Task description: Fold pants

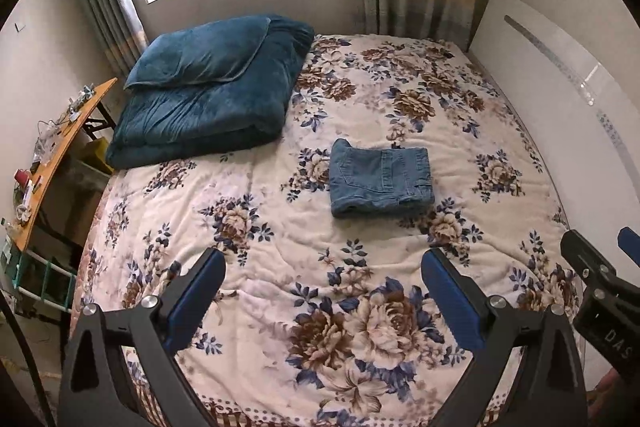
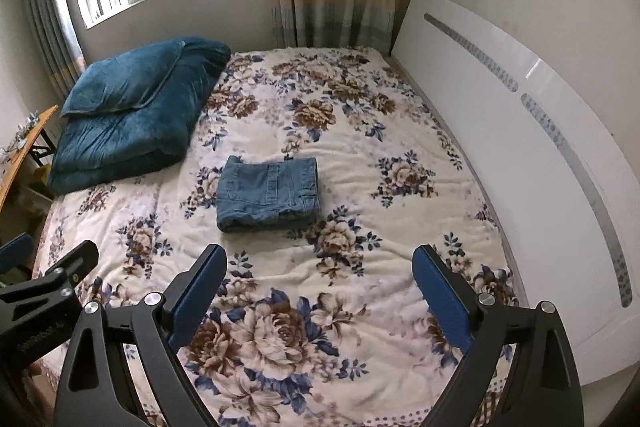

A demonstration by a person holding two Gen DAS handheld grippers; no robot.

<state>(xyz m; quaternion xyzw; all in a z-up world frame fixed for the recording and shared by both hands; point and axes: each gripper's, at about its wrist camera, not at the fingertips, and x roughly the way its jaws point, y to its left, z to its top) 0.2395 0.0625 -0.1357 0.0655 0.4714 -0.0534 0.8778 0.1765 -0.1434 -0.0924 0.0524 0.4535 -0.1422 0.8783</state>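
Observation:
Blue denim pants (image 1: 381,182) lie folded into a compact rectangle in the middle of the flowered bedspread (image 1: 304,227); they also show in the right wrist view (image 2: 269,192). My left gripper (image 1: 324,263) is open and empty, held above the near part of the bed, well short of the pants. My right gripper (image 2: 320,259) is open and empty too, beside the left one; part of it shows at the right edge of the left wrist view (image 1: 600,263).
A folded teal duvet with a pillow (image 1: 208,91) lies at the bed's far left. A white headboard (image 1: 560,115) runs along the right side. A cluttered wooden side table (image 1: 52,163) stands left of the bed. Window and curtains are behind.

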